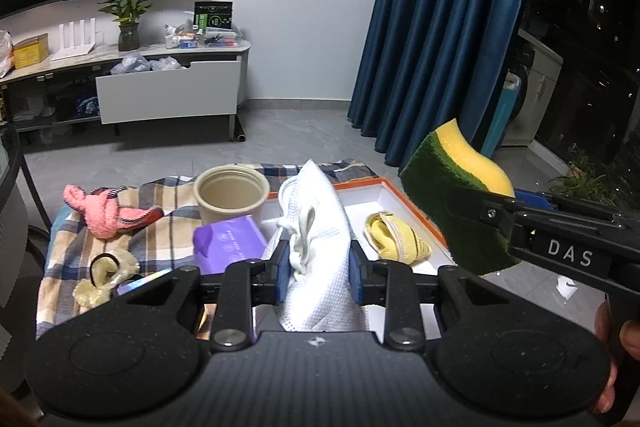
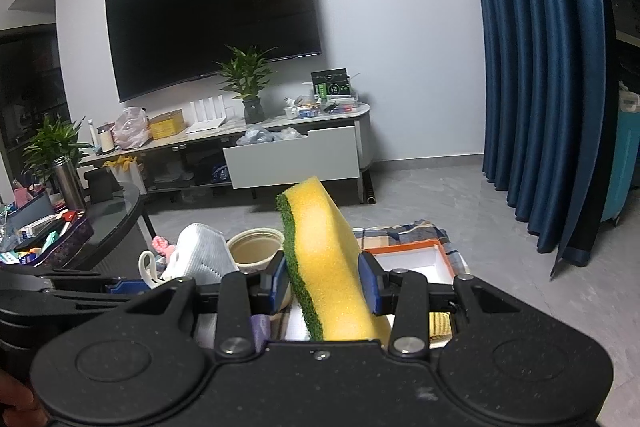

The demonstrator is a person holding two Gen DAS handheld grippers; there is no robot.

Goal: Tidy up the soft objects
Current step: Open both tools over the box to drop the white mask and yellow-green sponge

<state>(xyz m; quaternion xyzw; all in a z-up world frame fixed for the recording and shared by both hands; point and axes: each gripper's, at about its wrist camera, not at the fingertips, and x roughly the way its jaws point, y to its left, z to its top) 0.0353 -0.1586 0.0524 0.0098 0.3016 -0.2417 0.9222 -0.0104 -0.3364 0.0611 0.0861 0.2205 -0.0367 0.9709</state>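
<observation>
My left gripper (image 1: 319,269) is shut on a white face mask (image 1: 324,227) and holds it above the orange-rimmed white box (image 1: 394,191). My right gripper (image 2: 325,281) is shut on a yellow sponge with a green scouring side (image 2: 326,259), held above the box's right side; the sponge also shows in the left wrist view (image 1: 452,187). A yellow cloth (image 1: 396,237) lies in the box. A pink knitted piece (image 1: 106,213) and a cream scrunchie with a black hair tie (image 1: 106,275) lie on the plaid cloth (image 1: 160,231).
A beige cup (image 1: 231,197) and a purple tissue pack (image 1: 228,243) sit on the plaid cloth left of the box. A glass side table (image 2: 104,223) stands at the left. A TV cabinet with an open drawer (image 1: 168,91) stands across the floor.
</observation>
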